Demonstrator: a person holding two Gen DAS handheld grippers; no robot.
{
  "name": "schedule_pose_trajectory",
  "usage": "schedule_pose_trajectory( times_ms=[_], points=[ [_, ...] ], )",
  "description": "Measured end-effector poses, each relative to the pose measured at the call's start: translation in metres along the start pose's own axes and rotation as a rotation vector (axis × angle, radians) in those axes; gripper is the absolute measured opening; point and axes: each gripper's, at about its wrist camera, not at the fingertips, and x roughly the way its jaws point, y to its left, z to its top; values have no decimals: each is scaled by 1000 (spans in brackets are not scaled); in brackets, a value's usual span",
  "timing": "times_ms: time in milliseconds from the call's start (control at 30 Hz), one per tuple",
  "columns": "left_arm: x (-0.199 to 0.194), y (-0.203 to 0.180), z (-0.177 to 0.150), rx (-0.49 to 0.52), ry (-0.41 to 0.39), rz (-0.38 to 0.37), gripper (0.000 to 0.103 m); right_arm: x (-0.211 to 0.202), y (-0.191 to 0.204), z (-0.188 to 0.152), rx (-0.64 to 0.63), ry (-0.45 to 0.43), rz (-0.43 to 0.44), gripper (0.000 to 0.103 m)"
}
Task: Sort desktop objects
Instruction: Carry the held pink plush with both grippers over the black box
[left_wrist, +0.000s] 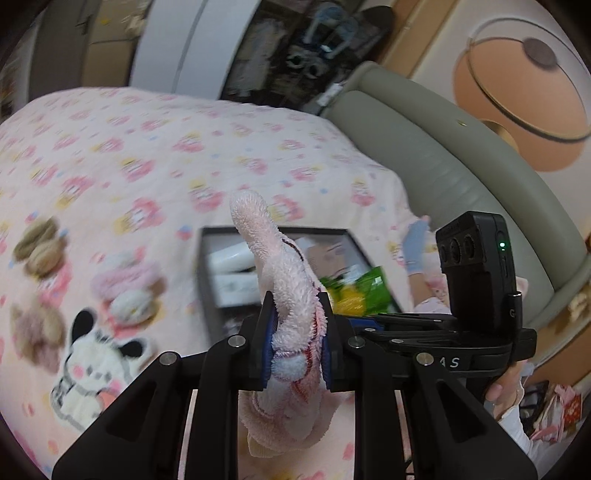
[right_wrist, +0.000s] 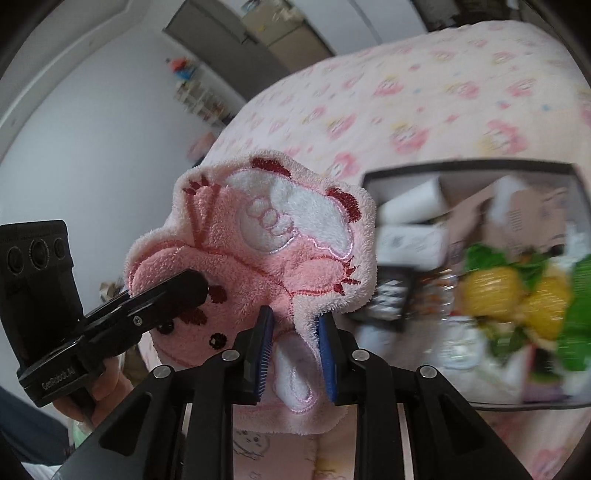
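A pink plush towel (left_wrist: 291, 280) with red and white embroidery hangs between both grippers above the bed. My left gripper (left_wrist: 295, 332) is shut on one bunched edge of it, which sticks up between the blue pads. In the right wrist view the pink towel (right_wrist: 266, 236) spreads out flat, and my right gripper (right_wrist: 295, 332) has its pads on a fold of the lower edge. There the left gripper (right_wrist: 184, 291) clamps the towel from the left, held by a hand. An open black box (left_wrist: 273, 230) lies behind the towel, seen nearer as the box (right_wrist: 461, 168).
The box holds white cartons and a green and yellow packet (right_wrist: 517, 295). On the pink flowered bedsheet (left_wrist: 147, 147) to the left lie a panda plush (left_wrist: 99, 365), brown plush pieces (left_wrist: 40, 247) and a pink and white one (left_wrist: 129, 291). A grey padded headboard (left_wrist: 424, 155) curves along the right.
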Motion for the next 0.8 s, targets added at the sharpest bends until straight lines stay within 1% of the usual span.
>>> schedule_pose_trajectory(
  times_ms=[67,167,300,400,467,500,600,667,733,800],
  points=[
    [14,-17,11,8,-5,-54,19,-21,-12,3,16,-37,-31,22],
    [41,-41,22,22,-5,-98,19,-54,-32,6,35,-93,-97,22],
    [87,-55,21,17,46,-129,19,-81,-67,6,69,-139,-192,22],
    [123,-52,10,-2,98,-124,19,-83,-95,3,99,-160,-254,22],
    [145,-46,-3,-16,136,-105,19,-77,-111,-1,129,-160,-271,22],
    [154,-43,-8,-24,153,-84,19,-72,-119,-4,148,-155,-272,22],
    [167,-35,-18,-45,171,-37,19,-56,-130,-9,177,-120,-288,22],
    [165,-31,-18,-50,158,-20,19,-45,-128,-7,169,-99,-309,22],
    [159,-29,-18,-43,133,17,19,-40,-123,-10,145,-94,-333,22],
    [154,-23,-18,-43,109,84,19,-30,-127,-9,144,-86,-325,22]
  ],
)
